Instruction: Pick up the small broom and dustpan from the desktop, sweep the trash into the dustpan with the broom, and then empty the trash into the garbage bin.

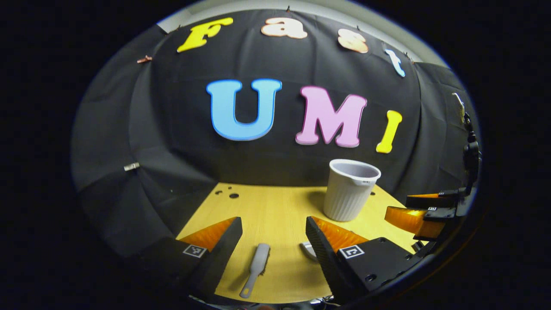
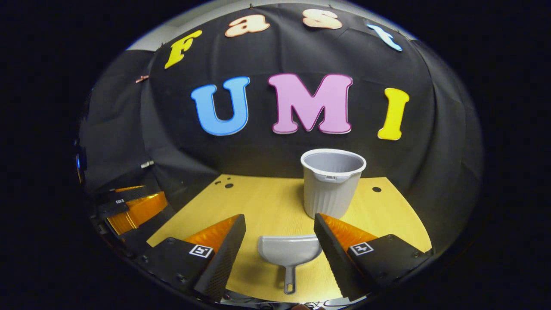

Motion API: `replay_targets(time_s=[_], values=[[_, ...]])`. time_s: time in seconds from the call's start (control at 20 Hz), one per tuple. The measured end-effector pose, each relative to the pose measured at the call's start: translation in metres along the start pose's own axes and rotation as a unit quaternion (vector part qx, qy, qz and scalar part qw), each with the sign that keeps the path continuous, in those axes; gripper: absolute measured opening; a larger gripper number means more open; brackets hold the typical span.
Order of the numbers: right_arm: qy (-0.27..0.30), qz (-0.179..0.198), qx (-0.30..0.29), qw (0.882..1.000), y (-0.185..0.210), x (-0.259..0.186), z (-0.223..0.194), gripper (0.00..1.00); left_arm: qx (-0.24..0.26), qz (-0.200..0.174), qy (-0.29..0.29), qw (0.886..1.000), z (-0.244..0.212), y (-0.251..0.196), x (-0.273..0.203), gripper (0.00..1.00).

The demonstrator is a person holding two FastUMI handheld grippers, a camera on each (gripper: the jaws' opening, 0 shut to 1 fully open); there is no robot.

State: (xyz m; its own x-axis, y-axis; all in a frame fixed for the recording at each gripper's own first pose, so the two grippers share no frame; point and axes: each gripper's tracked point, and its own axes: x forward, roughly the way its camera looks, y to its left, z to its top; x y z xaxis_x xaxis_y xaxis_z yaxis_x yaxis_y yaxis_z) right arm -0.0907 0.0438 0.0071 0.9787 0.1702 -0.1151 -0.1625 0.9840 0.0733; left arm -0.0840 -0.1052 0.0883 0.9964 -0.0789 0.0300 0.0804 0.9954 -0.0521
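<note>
A small grey broom (image 1: pixel 256 269) lies on the wooden desktop (image 1: pixel 275 206), handle toward me, between and below the fingers of my left gripper (image 1: pixel 274 234), which is open and above it. A sliver of the grey dustpan (image 1: pixel 306 250) peeks out beside the left gripper's right finger. In the right gripper view the dustpan (image 2: pixel 289 253) lies flat, mouth away from me and handle toward me, under my open right gripper (image 2: pixel 280 232). The ribbed grey garbage bin (image 2: pixel 331 183) stands upright behind it. I cannot make out any trash.
The bin (image 1: pixel 349 189) stands right of centre on the desktop. Small dark holes (image 1: pixel 232 195) mark the desktop's far left, and another hole (image 2: pixel 376 189) its far right. The right gripper (image 1: pixel 424 213) shows at the right edge, the left gripper (image 2: pixel 129 206) at the left edge.
</note>
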Motion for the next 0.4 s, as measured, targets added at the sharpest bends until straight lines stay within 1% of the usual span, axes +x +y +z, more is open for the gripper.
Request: replay_targets(time_s=[0.1,0.2,0.3,0.4], values=[[-0.019,-0.006,0.006,1.0,-0.001,-0.011,0.004,0.99,0.006,0.012,-0.029,0.999,0.007,-0.001,-0.017,0.96],[-0.029,-0.011,0.004,1.0,-0.004,-0.022,0.001,0.98,0.003,0.021,-0.043,0.999,0.0,-0.007,-0.028,0.96],[-0.037,-0.014,0.002,0.999,-0.007,-0.03,0.0,0.99,-0.002,0.021,-0.046,0.999,-0.01,-0.01,-0.034,0.95],[-0.034,-0.014,-0.001,0.999,-0.005,-0.035,-0.006,0.98,-0.01,0.012,-0.031,0.999,-0.023,-0.013,-0.034,0.95]])
